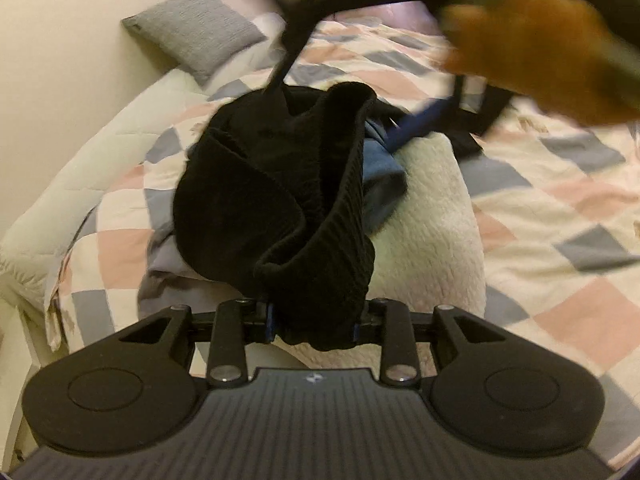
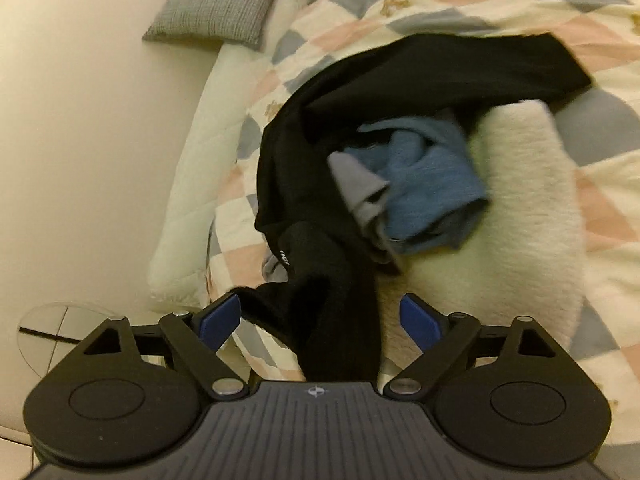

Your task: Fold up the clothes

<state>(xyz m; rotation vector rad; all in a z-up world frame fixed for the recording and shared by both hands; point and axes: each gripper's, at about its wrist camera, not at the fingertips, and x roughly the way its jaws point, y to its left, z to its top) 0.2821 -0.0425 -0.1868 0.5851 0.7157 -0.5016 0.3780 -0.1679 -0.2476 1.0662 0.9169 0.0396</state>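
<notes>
the left gripper (image 1: 314, 326) held the black garment (image 1: 280, 200), fingers narrow on its ribbed edge. the right gripper (image 2: 320, 318) stood wide, pads clear of the cloth passing between them above the bed (image 2: 520, 20).

Blurred hand (image 1: 536, 44) (upper right).

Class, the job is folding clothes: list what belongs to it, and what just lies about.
Job: black knitted garment, clamped in the left claw; blue garment; grey garment; open right claw.
Lying about: grey cushion; checked quilt; cream blanket.
</notes>
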